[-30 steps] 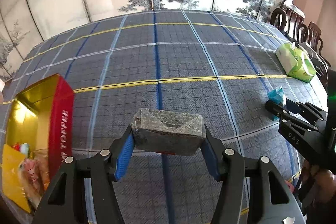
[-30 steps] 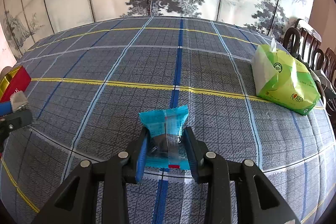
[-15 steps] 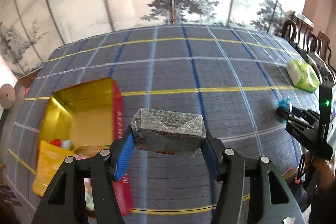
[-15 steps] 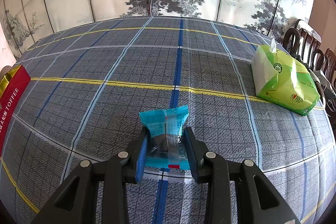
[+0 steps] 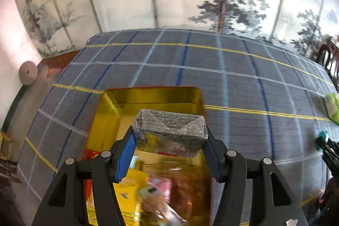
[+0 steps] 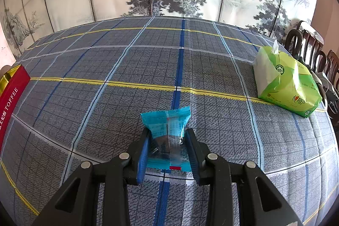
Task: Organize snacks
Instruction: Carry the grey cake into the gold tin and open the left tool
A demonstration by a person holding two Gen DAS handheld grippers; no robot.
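One dark, clear-wrapped snack block (image 5: 169,131) was pinched between the fingers of the left tool (image 5: 169,141), which was held level above the open gold tin (image 5: 152,96). Within the tin, several wrapped snacks (image 5: 152,190) were blurred and could not be counted; one yellow packet (image 5: 129,194) was made out among them.

One blue snack packet (image 6: 167,135) was gripped by the right tool (image 6: 168,147), which was pointed forward low over the bench (image 6: 127,56); whether the packet touched the cloth could not be told. A red mark was seen at the packet's near edge, but its print was too small to be read.

At the left edge of the right wrist view, the tin's red side (image 6: 10,96) was lettered "TOFFEE". One green tissue pack (image 6: 286,82) was lying far right on the plaid cloth, marked "100%" in a round seal. Several dark wooden chairs (image 6: 311,50) were lined up behind it.
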